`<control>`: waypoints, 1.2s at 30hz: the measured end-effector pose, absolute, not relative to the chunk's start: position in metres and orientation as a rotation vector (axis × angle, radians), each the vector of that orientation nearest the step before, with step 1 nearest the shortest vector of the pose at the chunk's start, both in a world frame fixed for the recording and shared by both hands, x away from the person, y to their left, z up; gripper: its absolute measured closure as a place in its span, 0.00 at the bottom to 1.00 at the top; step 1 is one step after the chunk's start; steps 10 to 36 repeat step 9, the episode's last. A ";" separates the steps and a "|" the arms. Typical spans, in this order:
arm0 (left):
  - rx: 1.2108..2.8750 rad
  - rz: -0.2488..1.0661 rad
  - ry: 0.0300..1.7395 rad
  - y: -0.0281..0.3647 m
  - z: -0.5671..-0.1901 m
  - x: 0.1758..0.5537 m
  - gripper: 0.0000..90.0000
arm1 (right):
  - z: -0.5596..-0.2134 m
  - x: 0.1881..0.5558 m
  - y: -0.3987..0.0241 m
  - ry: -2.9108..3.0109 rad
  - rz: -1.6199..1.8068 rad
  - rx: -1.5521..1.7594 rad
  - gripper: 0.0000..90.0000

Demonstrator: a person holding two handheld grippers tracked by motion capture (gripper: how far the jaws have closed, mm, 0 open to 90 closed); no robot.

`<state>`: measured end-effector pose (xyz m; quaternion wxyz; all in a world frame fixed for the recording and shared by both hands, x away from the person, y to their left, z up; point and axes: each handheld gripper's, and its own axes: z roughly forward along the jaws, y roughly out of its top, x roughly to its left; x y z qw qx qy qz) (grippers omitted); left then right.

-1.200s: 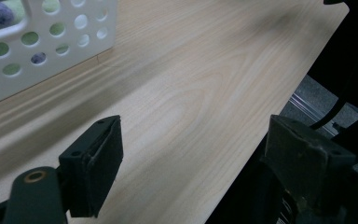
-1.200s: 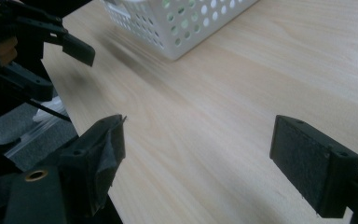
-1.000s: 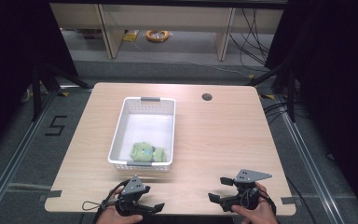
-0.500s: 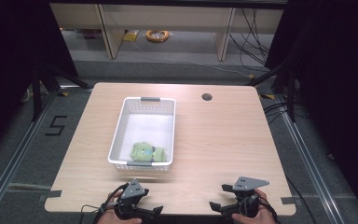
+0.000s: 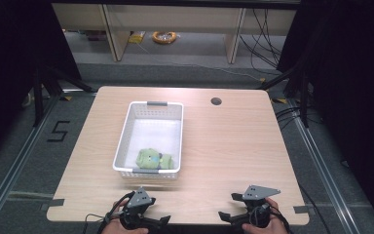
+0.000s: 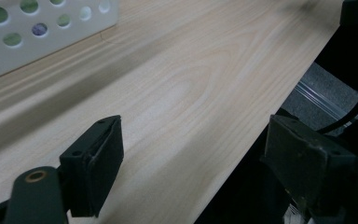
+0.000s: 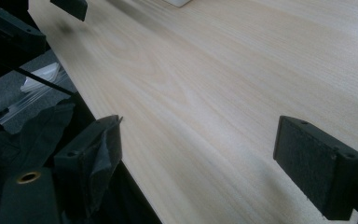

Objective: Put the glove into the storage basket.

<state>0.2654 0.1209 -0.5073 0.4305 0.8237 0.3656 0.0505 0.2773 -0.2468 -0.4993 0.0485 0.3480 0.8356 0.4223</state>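
Both hand-held grippers have drawn back toward the near edge of the table (image 5: 233,146) over the past second, the hands slipping lower at the bottom of the high view while the basket and its contents stay put. At left, the left gripper (image 5: 161,221) hangs just over the near edge, its jaws spread wide and holding nothing, the bare wood grain showing between them in the left gripper view (image 6: 186,154). Ahead of it sits the white basket (image 5: 126,136), its long axis running away from the person toward the far edge, and inside, against the near wall, lies the green plush toy (image 5: 152,159), resting crosswise to the basket with its long axis roughly left to right; which end is the head cannot be told. At right, the right gripper (image 5: 227,207) likewise hovers at the table edge, jaws parted and empty, as the right gripper view (image 7: 196,163) confirms. Judged from this layout, the toy is already deposited and the work looks essentially finished, with only the retreat of the hands left.
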 end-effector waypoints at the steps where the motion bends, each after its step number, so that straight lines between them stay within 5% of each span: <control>1: 2.041 0.113 0.931 0.120 -0.507 0.265 0.21 | -0.499 0.277 -0.247 2.548 1.290 1.059 0.18; 36: 2.041 0.111 0.934 0.120 -0.508 0.265 0.21 | -0.500 0.277 -0.248 2.543 1.322 1.124 0.18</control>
